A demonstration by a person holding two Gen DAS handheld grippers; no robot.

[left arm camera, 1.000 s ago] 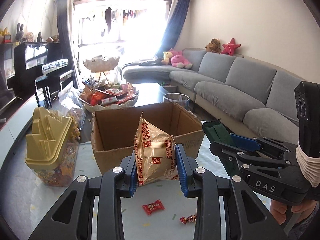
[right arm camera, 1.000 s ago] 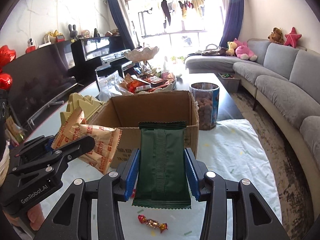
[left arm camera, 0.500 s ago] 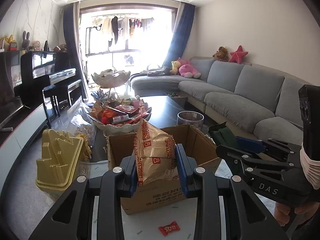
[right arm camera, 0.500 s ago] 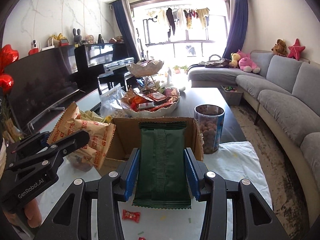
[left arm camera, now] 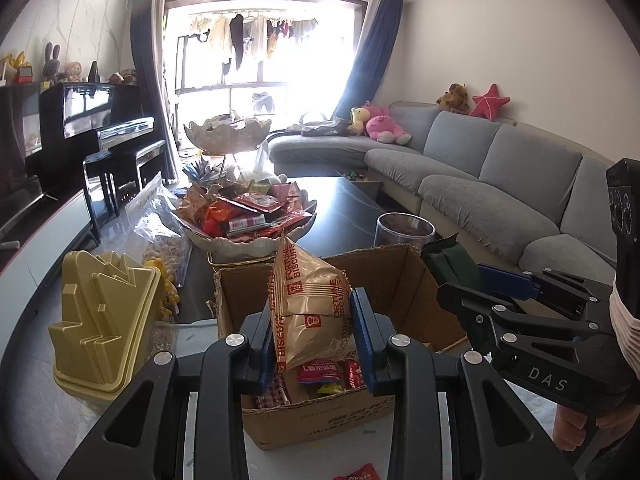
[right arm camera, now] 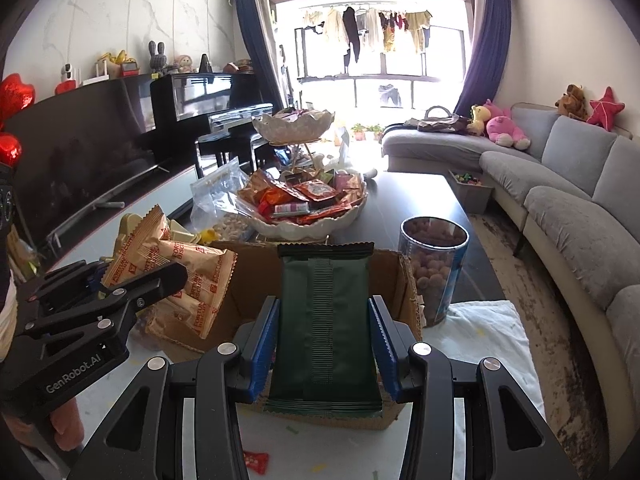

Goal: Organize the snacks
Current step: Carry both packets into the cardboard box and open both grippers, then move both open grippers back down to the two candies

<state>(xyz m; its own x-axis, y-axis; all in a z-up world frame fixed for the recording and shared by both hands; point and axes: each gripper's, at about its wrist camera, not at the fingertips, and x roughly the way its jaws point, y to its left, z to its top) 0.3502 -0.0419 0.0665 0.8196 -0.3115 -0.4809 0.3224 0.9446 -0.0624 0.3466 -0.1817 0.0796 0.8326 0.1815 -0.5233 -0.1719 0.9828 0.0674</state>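
Biscuit packet (left arm camera: pixel 310 312) and green packet (right arm camera: pixel 325 320) between jaws

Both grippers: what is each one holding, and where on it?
Left gripper pinches the gold biscuit bag across its lower sides; right gripper clamps the green packet by its long edges.

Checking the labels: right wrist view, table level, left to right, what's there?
Left gripper holding a biscuit packet → cardboard box → green packet in the right gripper → jar of round snacks → white cloth → grey sofa.
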